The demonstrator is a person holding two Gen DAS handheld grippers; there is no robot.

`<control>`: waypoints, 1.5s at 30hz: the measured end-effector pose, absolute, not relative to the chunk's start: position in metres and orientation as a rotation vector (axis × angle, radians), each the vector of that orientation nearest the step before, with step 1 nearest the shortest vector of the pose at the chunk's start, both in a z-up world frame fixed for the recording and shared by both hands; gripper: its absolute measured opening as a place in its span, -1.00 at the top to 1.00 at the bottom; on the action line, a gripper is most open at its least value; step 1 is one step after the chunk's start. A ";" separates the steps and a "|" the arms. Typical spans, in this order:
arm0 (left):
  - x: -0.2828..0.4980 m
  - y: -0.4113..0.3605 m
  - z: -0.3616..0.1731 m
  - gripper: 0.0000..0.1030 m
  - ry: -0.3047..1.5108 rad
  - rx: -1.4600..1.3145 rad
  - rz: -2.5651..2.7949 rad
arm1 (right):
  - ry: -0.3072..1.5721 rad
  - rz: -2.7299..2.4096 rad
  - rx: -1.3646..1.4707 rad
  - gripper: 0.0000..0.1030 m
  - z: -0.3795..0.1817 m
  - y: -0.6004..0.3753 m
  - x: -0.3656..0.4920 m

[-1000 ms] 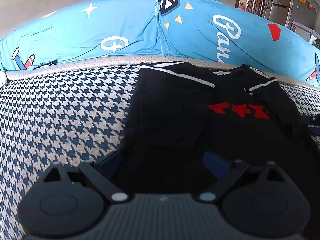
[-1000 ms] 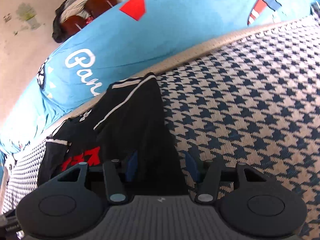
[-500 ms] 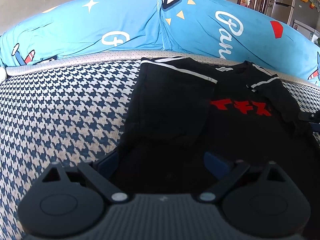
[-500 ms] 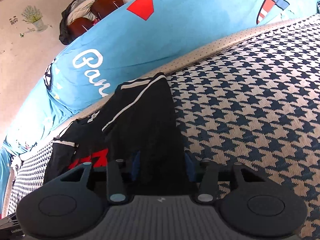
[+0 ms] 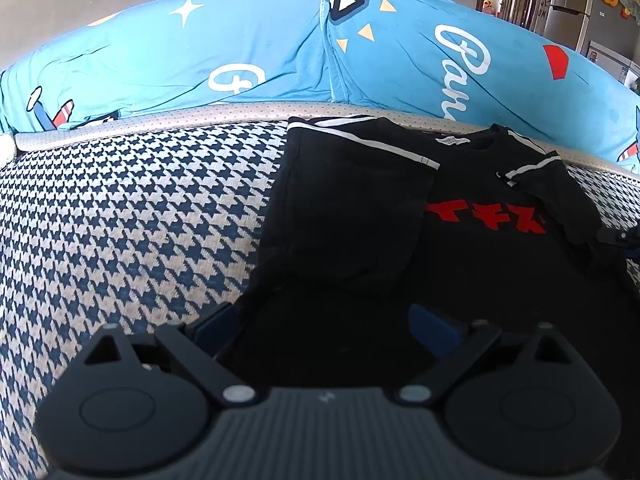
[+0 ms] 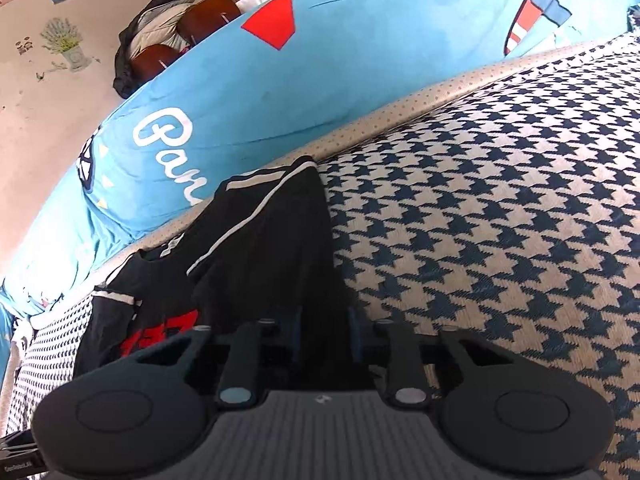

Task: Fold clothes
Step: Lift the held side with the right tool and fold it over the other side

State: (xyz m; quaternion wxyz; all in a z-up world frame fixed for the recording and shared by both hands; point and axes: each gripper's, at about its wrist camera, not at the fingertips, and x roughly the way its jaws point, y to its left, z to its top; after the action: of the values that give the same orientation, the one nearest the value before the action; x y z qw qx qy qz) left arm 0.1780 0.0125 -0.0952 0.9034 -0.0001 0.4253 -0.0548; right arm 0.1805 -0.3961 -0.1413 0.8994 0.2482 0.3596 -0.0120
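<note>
bright daylight, sharp focus (edges bend strongly).

t-shirt [image 5: 472, 248] flat on sofa seat [image 5: 132, 220], collar toward the back | left side panel folded over its middle | cushions [image 5: 248, 56] behind the seat, along its rear edge | left gripper [image 5: 324, 326] over the shirt's near hem | right gripper [image 6: 324, 330] at the shirt's right edge, seat [image 6: 500, 220] to its right

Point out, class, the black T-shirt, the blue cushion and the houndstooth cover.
black T-shirt [image 5: 480, 248]: left wrist view, chest below the red print.
blue cushion [image 5: 168, 64]: left wrist view, front face.
houndstooth cover [image 6: 500, 208]: right wrist view, bare patterned area.
</note>
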 end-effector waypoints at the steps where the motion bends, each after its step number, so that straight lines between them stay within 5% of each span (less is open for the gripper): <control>1: 0.178 0.013 -0.095 -0.88 0.879 -0.004 -0.110 | 0.744 -0.021 0.517 0.65 -0.141 -0.396 0.180; 45: 0.184 0.050 -0.066 -0.95 0.852 -0.113 -0.068 | 0.610 0.068 0.394 0.80 -0.090 -0.301 0.187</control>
State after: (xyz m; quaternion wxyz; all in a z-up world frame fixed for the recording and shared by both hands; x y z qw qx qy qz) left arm 0.1837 0.0504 -0.0662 0.9086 -0.0546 0.4128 -0.0331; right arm 0.1866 -0.3013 -0.0902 0.9343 0.1927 0.2982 0.0334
